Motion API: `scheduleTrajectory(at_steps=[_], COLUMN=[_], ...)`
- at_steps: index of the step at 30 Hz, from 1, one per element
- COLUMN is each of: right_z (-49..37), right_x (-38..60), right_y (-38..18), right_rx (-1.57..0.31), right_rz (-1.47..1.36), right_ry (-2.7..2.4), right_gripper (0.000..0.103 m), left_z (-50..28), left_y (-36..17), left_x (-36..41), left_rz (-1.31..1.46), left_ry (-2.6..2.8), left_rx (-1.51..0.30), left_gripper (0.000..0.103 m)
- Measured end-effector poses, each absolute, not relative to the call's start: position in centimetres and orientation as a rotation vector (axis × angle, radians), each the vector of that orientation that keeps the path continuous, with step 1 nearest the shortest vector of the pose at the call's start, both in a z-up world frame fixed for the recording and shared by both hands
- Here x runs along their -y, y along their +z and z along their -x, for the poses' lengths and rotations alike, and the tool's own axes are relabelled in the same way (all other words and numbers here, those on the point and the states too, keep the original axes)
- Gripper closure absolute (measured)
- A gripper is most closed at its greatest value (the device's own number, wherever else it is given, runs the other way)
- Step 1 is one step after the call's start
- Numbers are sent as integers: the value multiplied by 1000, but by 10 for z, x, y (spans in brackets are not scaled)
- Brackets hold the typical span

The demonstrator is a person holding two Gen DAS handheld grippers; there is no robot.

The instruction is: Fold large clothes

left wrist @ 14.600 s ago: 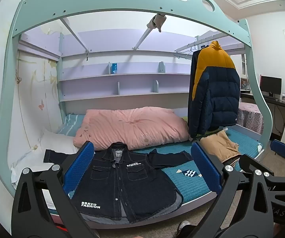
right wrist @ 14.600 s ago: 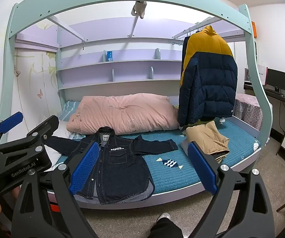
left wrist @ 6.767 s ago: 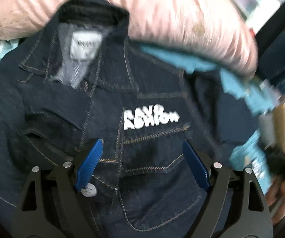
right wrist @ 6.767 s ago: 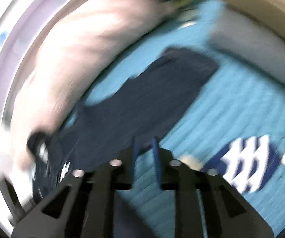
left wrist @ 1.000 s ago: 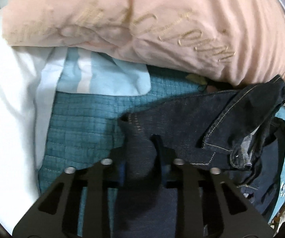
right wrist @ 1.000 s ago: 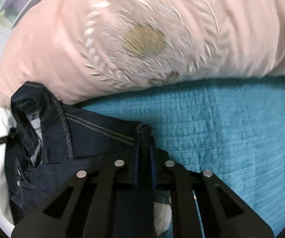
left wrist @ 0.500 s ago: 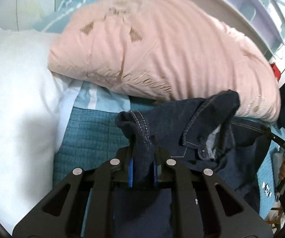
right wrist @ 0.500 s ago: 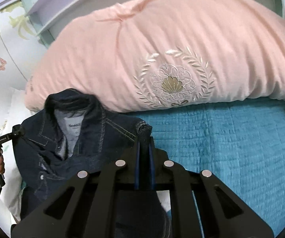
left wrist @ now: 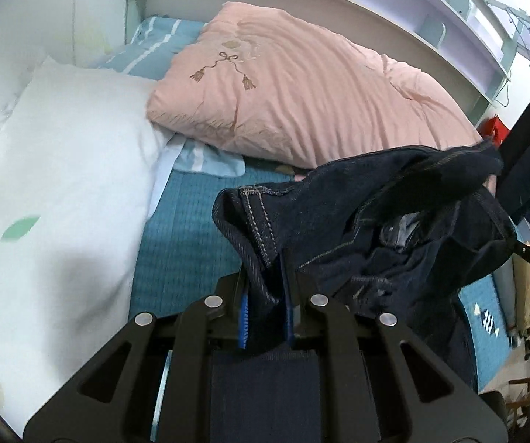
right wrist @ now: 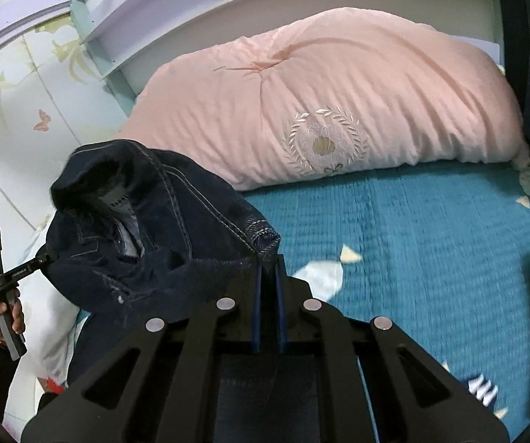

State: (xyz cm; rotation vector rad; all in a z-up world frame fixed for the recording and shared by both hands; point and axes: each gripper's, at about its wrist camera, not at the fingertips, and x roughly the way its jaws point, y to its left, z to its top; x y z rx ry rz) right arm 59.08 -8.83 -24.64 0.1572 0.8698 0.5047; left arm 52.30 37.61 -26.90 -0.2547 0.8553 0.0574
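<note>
Lifted clear of the teal quilted bedspread (right wrist: 431,221) where it lay spread flat and buttoned earlier, the dark indigo denim jacket (left wrist: 375,221) now hangs bunched in the air in front of the pink embroidered duvet (right wrist: 339,110), which lies at the far side of the bed. The left gripper (left wrist: 265,295) is clamped on one stitched shoulder seam and the right gripper (right wrist: 268,288) on the other. The collar label (right wrist: 119,199) shows blurred, unreadable lettering; a white pillow (left wrist: 62,166) lies at left.
</note>
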Motion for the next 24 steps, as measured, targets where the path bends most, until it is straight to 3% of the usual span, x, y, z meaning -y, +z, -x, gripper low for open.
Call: scheduleTrajectory(at_steps=[13, 24], right_z=[-481, -401], right_x=[120, 119], right_y=[-245, -282], right_rx=[-929, -1028], right_rz=[-147, -72], right_ry=[482, 505], right_gripper=[97, 97], left_z=[-407, -327], left_y=[-295, -359], left_x=[-355, -348], left_rz=[217, 264], left_ry=[131, 154], left_rx=[-926, -1056], left_gripper=[90, 87])
